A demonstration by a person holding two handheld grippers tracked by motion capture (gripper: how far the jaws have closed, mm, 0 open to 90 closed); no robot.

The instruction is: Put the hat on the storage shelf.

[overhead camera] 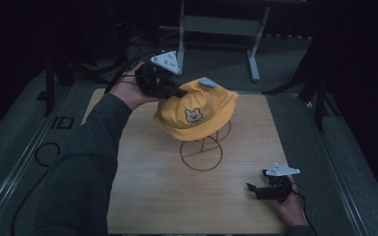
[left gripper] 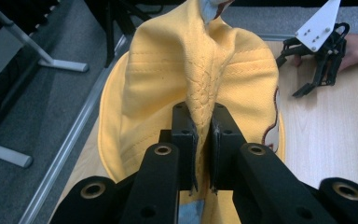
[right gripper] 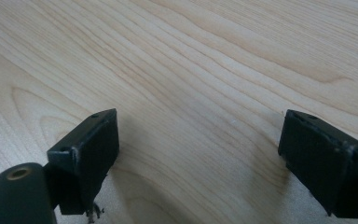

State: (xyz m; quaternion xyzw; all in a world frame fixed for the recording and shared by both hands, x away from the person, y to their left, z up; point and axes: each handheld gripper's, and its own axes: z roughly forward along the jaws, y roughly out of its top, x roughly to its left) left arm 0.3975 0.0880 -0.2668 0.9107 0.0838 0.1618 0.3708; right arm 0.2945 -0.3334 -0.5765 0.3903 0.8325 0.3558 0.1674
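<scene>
High view, wire stand [overhead camera: 201, 156] under yellow cap [overhead camera: 197, 110]

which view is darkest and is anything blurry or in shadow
High view is darkest: the room falls to black around the lit table, cap clear. Left gripper view is bright, cap fabric sharp, the near claw parts a little soft. Right gripper view is evenly lit, wood grain crisp, with soft shadows beside the claw.
</scene>
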